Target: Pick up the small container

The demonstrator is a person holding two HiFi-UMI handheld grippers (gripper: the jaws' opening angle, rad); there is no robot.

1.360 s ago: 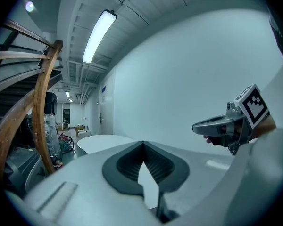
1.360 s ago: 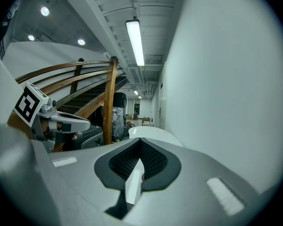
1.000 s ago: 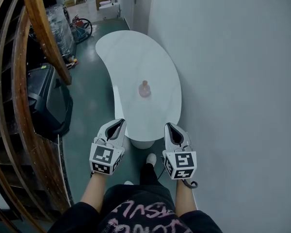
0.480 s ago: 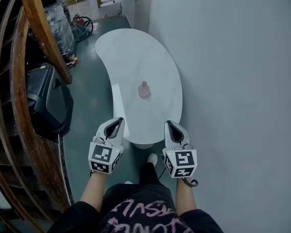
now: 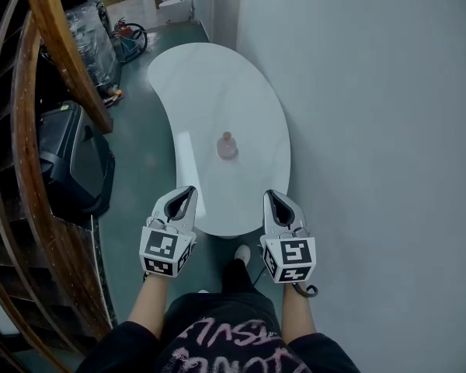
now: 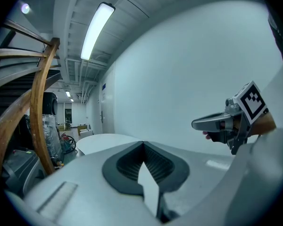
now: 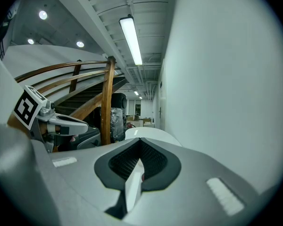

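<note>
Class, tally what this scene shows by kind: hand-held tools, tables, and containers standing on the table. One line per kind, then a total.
Tools: 2, the left tool and the right tool
Tables: 1, the white table
Containers: 1, the small container
Total: 4

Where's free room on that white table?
Nearly all of the table is bare: the wide far end and the near end, either side of the small container. Crowding is off it, left, by the wooden stair rail.
</note>
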